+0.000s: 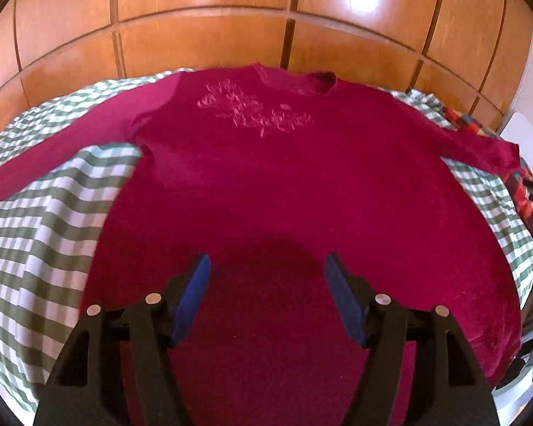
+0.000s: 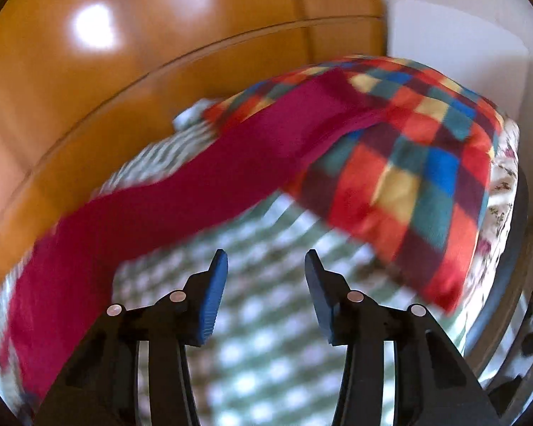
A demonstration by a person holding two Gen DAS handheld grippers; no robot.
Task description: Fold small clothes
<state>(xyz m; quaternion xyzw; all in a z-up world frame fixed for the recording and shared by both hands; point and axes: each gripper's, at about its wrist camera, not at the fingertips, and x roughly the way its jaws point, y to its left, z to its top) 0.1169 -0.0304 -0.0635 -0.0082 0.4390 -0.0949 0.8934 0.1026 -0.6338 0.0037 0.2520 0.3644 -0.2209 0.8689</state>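
Observation:
A crimson long-sleeved shirt (image 1: pixel 273 177) lies spread flat on a green-and-white checked cloth (image 1: pixel 46 220), neck toward the far wall, both sleeves stretched out sideways. My left gripper (image 1: pixel 268 266) hovers over the shirt's lower middle with its blue pads wide apart and nothing between them. In the right wrist view, which is blurred, the shirt's sleeve (image 2: pixel 181 191) runs from lower left up onto a multicoloured checked blanket (image 2: pixel 408 177). My right gripper (image 2: pixel 266 262) is open above the checked cloth (image 2: pixel 266 319), below the sleeve, with empty jaws.
Glossy wooden wardrobe doors (image 1: pixel 209 35) stand close behind the bed. The multicoloured blanket (image 1: pixel 526 191) lies at the right edge, under the sleeve's cuff. A white wall (image 2: pixel 455 35) and the bed's right side with a floral sheet (image 2: pixel 504 191) show at the right.

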